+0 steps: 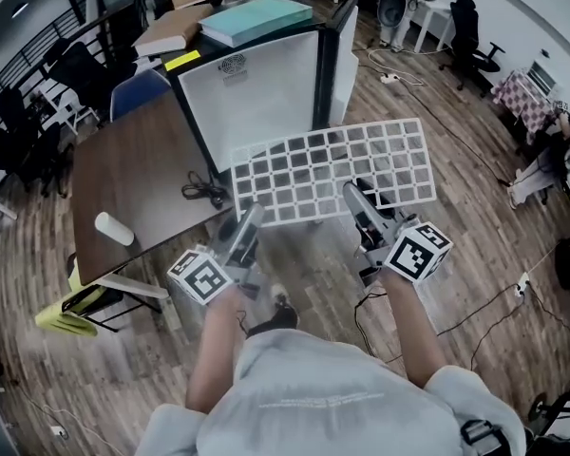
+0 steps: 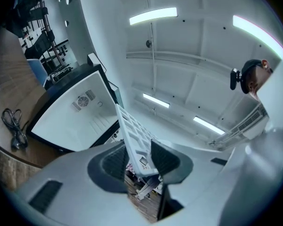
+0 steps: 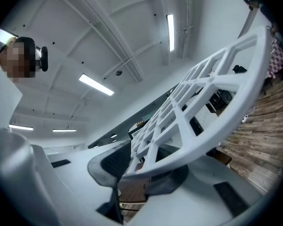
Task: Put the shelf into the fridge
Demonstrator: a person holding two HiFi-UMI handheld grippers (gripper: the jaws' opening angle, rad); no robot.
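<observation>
While the left gripper [image 1: 250,218] and right gripper [image 1: 356,198] each clamp the near edge of the shelf [image 1: 329,170], hold it level, advance both together, and steer toward the open fridge [image 1: 256,103] at eleven o'clock.

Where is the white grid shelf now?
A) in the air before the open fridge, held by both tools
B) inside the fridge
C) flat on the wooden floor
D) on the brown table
A: the left tool and the right tool clamp the shelf at its near edge, outside the fridge.
</observation>
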